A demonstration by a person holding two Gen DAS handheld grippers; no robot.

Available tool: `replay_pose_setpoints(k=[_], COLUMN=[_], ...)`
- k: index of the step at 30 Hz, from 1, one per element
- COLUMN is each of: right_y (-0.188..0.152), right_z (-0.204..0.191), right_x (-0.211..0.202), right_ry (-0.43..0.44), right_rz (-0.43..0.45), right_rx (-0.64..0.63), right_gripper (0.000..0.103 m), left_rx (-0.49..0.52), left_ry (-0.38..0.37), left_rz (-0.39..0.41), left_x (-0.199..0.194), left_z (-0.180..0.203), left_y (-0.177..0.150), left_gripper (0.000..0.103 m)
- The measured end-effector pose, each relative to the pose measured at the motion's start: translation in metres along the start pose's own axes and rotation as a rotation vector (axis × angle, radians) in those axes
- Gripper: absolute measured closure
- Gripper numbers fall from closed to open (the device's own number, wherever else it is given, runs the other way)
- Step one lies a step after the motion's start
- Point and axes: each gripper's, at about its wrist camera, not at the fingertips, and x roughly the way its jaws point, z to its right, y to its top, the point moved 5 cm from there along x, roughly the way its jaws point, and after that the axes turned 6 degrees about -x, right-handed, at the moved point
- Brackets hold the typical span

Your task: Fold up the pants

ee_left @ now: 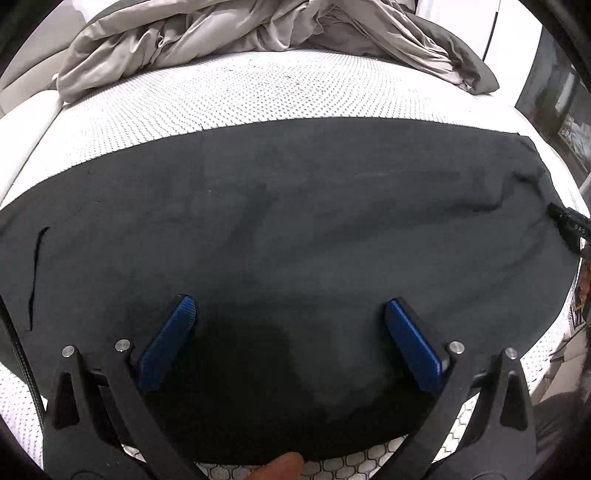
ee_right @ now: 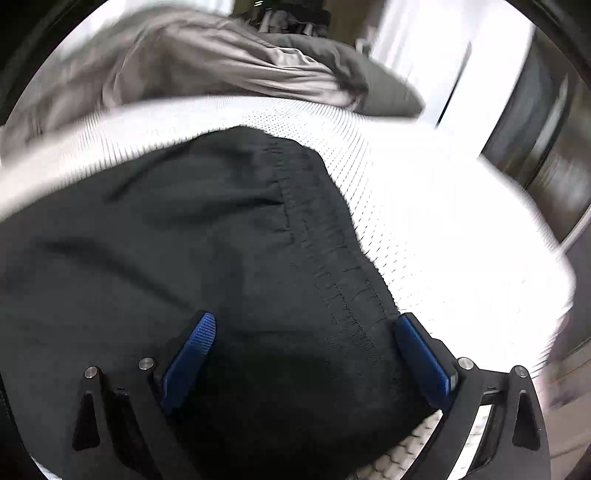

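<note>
Dark pants [ee_left: 280, 221] lie flat across a white dotted mattress [ee_left: 184, 99], filling most of the left wrist view. My left gripper [ee_left: 290, 308] is open, its blue pads [ee_left: 166, 343] wide apart just above the near part of the fabric. In the right wrist view the pants [ee_right: 184, 240] show their gathered waistband [ee_right: 332, 258] at the right end. My right gripper [ee_right: 306, 325] is open above the waistband end, holding nothing. Its tip also shows at the right edge of the left wrist view [ee_left: 570, 225]. The right view is blurred.
A crumpled grey sheet [ee_left: 229, 33] is heaped at the far side of the mattress, also in the right wrist view [ee_right: 221, 62]. The mattress edge [ee_right: 461, 240] drops off at the right, beside dark furniture [ee_right: 543, 122]. A fingertip [ee_left: 280, 469] shows at the bottom.
</note>
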Motion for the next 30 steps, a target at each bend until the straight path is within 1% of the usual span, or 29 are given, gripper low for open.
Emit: replay_pose_setpoints(k=[2, 3, 4, 6, 7, 8, 10, 11, 12, 13, 14, 15, 16, 17, 18, 19, 20, 22, 23, 24, 25, 26, 27, 28, 29, 30], right_y=[0.009, 0.015, 0.023, 0.037, 0.042, 0.049, 0.054, 0.056, 0.056, 0.054, 0.046, 0.040, 0.034, 0.032, 0.030, 0.028, 0.038, 0.039, 0.037, 0.035, 0.034, 0.036, 0.038, 0.042, 0.049, 0.055], right_z=[0.002, -0.003, -0.006, -0.036, -0.051, -0.079, -0.123, -0.156, -0.178, -0.203, -0.222, -0.228, -0.226, -0.216, -0.199, -0.171, -0.136, -0.085, -0.059, -0.049, -0.045, -0.046, -0.049, -0.055, -0.059, -0.069], right_x=[-0.013, -0.026, -0.031, -0.048, -0.051, -0.052, -0.049, -0.041, -0.035, -0.027, -0.020, -0.015, -0.014, -0.014, -0.013, -0.010, 0.001, 0.019, 0.026, 0.026, 0.021, 0.016, 0.004, -0.013, -0.024, -0.037], right_ry=[-0.028, -0.047, -0.038, 0.063, 0.120, 0.204, 0.309, 0.348, 0.358, 0.348, 0.318, 0.281, 0.267, 0.283, 0.266, 0.216, 0.117, -0.022, -0.042, -0.017, 0.004, -0.002, -0.030, -0.049, -0.042, -0.023], right_rz=[0.032, 0.067, 0.094, 0.127, 0.133, 0.125, 0.089, 0.057, 0.042, 0.013, -0.005, -0.015, -0.008, 0.002, -0.006, -0.012, -0.020, -0.050, -0.062, -0.056, -0.046, -0.040, -0.023, 0.009, 0.038, 0.072], right_rx=[0.010, 0.006, 0.001, -0.026, -0.042, -0.070, -0.125, -0.183, -0.237, -0.331, -0.402, -0.468, -0.508, -0.515, -0.486, -0.436, -0.337, -0.196, -0.093, -0.032, 0.002, 0.002, -0.013, -0.033, -0.050, -0.064], right_gripper=[0.005, 0.005, 0.005, 0.005, 0.005, 0.005, 0.005, 0.005, 0.005, 0.005, 0.005, 0.006, 0.006, 0.006, 0.005, 0.005, 0.004, 0.005, 0.005, 0.005, 0.005, 0.005, 0.006, 0.006, 0.006, 0.006], left_rx=[-0.019, -0.033, -0.041, -0.033, -0.022, -0.003, 0.022, 0.037, 0.060, 0.075, 0.086, 0.068, 0.037, 0.019, 0.016, 0.025, 0.035, 0.055, 0.073, 0.077, 0.070, 0.054, 0.035, 0.022, 0.012, 0.006], left_ry=[-0.015, -0.034, -0.043, -0.055, -0.052, -0.059, -0.068, -0.057, -0.019, 0.017, 0.049, 0.015, -0.028, -0.054, -0.077, -0.090, -0.090, -0.061, -0.031, -0.018, -0.009, -0.010, -0.026, -0.042, -0.049, -0.035], left_rz=[0.019, 0.042, 0.066, 0.108, 0.111, 0.106, 0.079, 0.056, 0.022, -0.005, -0.041, -0.043, -0.037, -0.033, -0.032, -0.033, -0.032, -0.025, -0.027, -0.029, -0.034, -0.041, -0.035, -0.014, 0.020, 0.065], left_x=[-0.008, -0.014, -0.018, -0.022, -0.020, -0.015, 0.001, 0.012, 0.025, 0.036, 0.050, 0.056, 0.055, 0.054, 0.052, 0.052, 0.054, 0.055, 0.055, 0.055, 0.053, 0.049, 0.043, 0.037, 0.031, 0.026], left_z=[0.001, 0.002, 0.005, 0.014, 0.020, 0.027, 0.036, 0.038, 0.041, 0.040, 0.033, 0.030, 0.024, 0.021, 0.018, 0.017, 0.017, 0.019, 0.023, 0.024, 0.025, 0.025, 0.025, 0.026, 0.026, 0.027], left_y=[0.004, 0.010, 0.016, 0.031, 0.039, 0.048, 0.058, 0.060, 0.056, 0.053, 0.048, 0.046, 0.046, 0.047, 0.048, 0.048, 0.047, 0.046, 0.046, 0.046, 0.046, 0.048, 0.051, 0.052, 0.056, 0.064], left_gripper=[0.001, 0.001, 0.001, 0.001, 0.001, 0.001, 0.001, 0.001, 0.001, 0.001, 0.000, 0.000, 0.001, 0.001, 0.001, 0.001, 0.001, 0.001, 0.001, 0.001, 0.001, 0.001, 0.001, 0.001, 0.001, 0.001])
